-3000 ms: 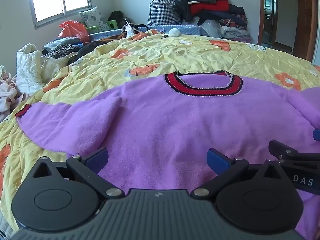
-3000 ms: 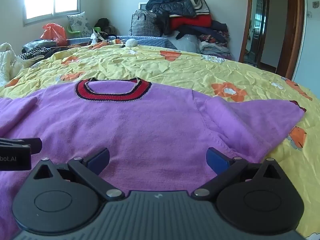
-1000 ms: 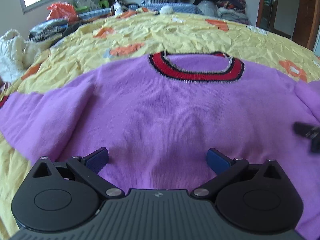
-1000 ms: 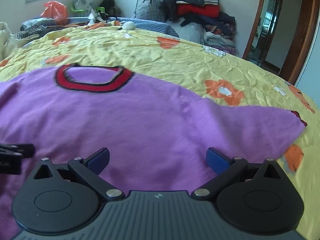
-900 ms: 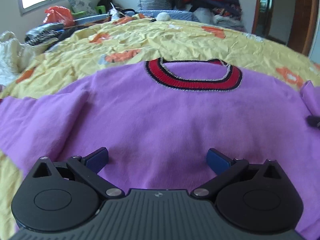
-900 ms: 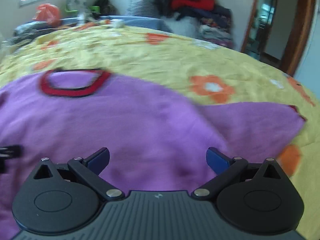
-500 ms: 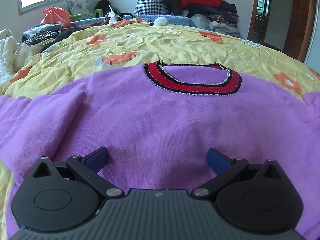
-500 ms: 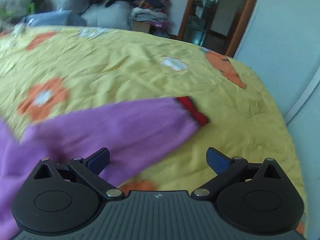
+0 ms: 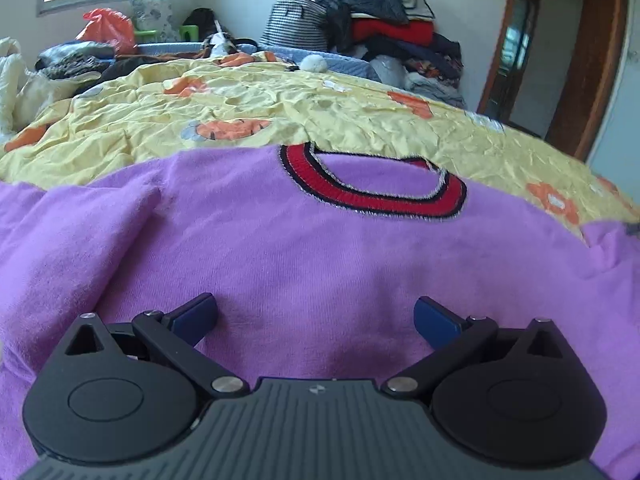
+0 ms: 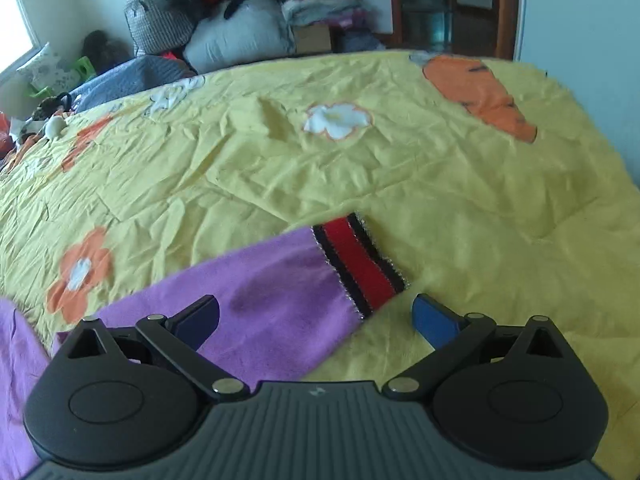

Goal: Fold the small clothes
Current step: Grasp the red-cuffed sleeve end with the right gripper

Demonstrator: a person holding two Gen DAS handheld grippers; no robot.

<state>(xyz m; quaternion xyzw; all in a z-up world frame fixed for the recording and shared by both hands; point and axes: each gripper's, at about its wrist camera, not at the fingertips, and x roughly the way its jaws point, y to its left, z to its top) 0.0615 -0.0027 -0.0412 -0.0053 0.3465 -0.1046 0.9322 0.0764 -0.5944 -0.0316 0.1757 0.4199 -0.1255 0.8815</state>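
Crinkled yellow bedspread [image 9: 360,116] bears a fleecy purple sweater [image 9: 320,264], seemingly flat; both claws, left claw [image 9: 315,316] and right claw [image 10: 316,318], gape.

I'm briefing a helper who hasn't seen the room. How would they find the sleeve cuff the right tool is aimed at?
Start at the bed's yellow flowered cover. On it lies a purple sweater; follow its sleeve outward. The cuff is the end band just ahead of the open right tool, red with black edge stripes, straight rather than ring-shaped like the matching collar.

Yellow bedspread [image 9: 360,120] (orange flowers), piled clothes [image 9: 384,20] behind.
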